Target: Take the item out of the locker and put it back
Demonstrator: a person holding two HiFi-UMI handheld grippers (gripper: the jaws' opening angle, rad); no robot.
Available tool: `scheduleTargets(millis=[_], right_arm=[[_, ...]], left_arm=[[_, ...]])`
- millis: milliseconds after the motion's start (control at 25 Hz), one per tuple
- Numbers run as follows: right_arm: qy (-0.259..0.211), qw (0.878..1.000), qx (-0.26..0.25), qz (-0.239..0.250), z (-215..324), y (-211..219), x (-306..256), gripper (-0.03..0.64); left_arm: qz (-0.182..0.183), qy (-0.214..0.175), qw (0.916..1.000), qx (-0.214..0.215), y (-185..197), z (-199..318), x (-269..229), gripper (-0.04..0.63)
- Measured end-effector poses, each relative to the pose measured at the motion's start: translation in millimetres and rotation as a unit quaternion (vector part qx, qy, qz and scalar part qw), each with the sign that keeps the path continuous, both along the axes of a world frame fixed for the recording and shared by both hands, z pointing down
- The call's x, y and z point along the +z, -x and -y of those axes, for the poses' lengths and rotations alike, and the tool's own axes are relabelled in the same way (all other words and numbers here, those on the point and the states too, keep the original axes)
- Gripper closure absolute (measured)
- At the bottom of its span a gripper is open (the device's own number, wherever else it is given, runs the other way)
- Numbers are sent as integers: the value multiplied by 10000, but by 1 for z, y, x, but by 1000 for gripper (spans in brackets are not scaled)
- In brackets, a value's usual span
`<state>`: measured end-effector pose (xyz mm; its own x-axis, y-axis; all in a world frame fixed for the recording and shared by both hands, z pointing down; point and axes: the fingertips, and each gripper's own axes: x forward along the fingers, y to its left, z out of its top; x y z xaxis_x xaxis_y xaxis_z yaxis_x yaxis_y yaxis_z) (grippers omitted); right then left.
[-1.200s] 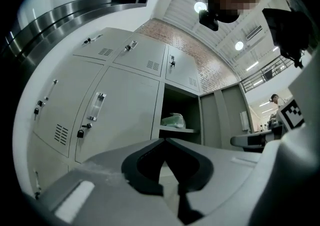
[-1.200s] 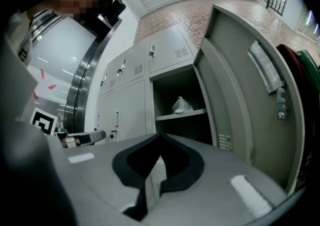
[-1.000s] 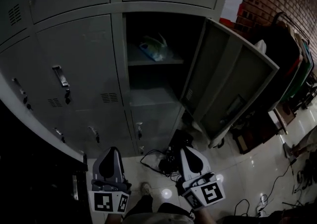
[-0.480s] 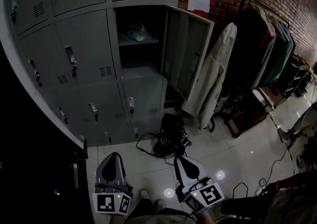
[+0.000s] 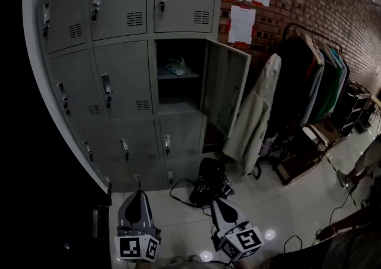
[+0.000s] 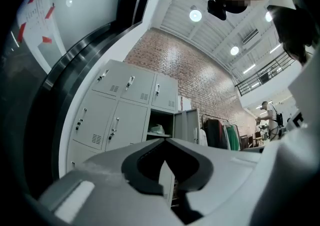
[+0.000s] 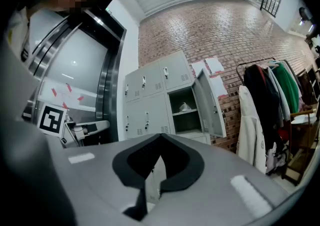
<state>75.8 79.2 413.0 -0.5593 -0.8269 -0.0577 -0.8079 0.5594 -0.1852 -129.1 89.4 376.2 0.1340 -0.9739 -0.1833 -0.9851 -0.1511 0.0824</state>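
The grey locker bank [image 5: 119, 83] fills the upper left of the head view, well apart from you. Its one open compartment [image 5: 178, 92] has its door [image 5: 225, 86] swung out to the right. The item [image 5: 177, 66], a pale crumpled thing, lies on the upper shelf, seemingly longer along the shelf, though too small to be sure. Your left gripper [image 5: 138, 193] and right gripper [image 5: 215, 201] sit at the bottom edge, both closed tip to tip on nothing. The compartment lies up-frame between them, and neither is clearly nearer. Glossy tile floor [image 5: 286, 202] lies between, with a black bag [image 5: 211, 180] and cables at the locker's foot. Coats on a rack [image 5: 309, 77] line the brick wall [image 5: 321, 0] at right.
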Motion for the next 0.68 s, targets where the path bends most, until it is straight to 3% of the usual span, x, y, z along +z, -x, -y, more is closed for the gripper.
scheduleTargets(millis=[240,680], right_arm=[[-187,9998,51,-25,1,1,-8,615],[-65,9999,81,-10,2,0,-2,615]], left_arm=[[43,-7,10000,21,-1,-5,0,591],[35,182,9998,32,0,-6,11,591]])
